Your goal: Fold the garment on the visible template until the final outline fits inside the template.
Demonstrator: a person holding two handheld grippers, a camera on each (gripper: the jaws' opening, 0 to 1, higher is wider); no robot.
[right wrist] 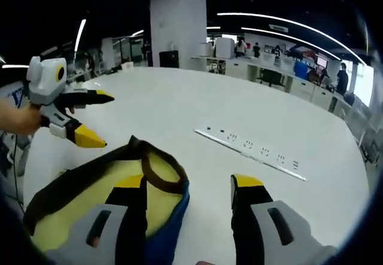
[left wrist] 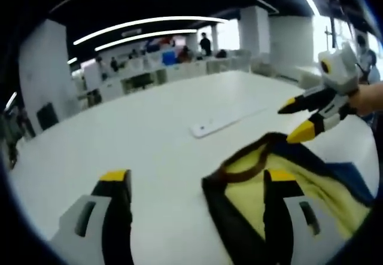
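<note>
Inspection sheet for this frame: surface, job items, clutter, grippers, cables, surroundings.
Surface: white table, bare around the cloth.
Job's things: yellow garment with dark trim and blue lining, lying bunched on the table; template not seen.
Clutter: white power strip set flat in the table beyond the garment.
Grippers: left gripper open, above the garment; right gripper open, above it too; neither holds cloth.
Cables: nothing seen.
Surroundings: open office, desks, white column, people at the far side.

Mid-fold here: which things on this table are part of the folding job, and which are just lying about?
Job:
- yellow garment with dark brown trim and blue edge
- left hand-held gripper, jaws apart
- right hand-held gripper, jaws apart

Lying about:
- long white power strip on the white table
- white office desks behind
</note>
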